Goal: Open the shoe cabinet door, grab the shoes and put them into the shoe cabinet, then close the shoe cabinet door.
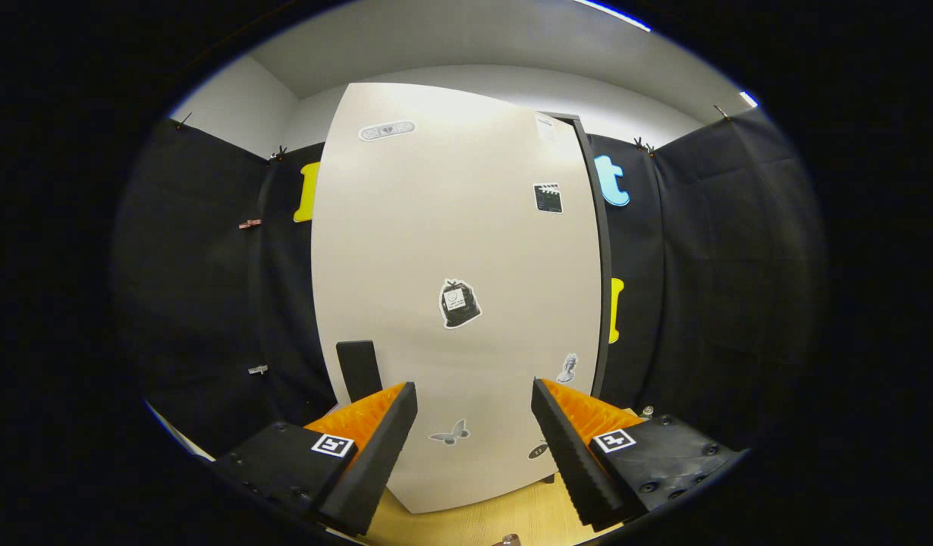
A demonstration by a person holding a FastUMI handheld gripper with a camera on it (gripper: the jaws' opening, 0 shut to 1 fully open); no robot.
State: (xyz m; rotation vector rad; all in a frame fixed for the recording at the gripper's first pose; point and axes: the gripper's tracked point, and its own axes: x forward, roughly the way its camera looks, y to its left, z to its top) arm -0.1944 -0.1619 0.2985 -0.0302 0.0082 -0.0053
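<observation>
While the gripper (pixel 474 425) hung with its two fingers spread wide apart and nothing between them, it faced the tall, pale cream, flat-fronted shoe cabinet door (pixel 451 250) almost square on. That door stood upright just beyond the fingertips, its long axis vertical, and it lay shut against the cabinet body, of which a thin dark edge (pixel 597 250) showed along the door's right side. A small, dark, upright rectangular handle (pixel 359 369) sat low on the door near its left edge, just ahead of and slightly above the left finger; the right finger stood well away from it. Judged from this, any pull on the door would turn on that handle, which lay to the left of the gripper's centre line rather than between the fingers.

Several small stickers (pixel 459 303) dotted the door face. A strip of light wooden floor (pixel 504 516) showed below the door, between the fingers.

Whether shoes already lay inside could not be told, since the shut door hid the interior. A closed door would fit either a cabinet waiting to be opened or one loaded and shut again. How far the handle stood out from the door was hard to make out.
</observation>
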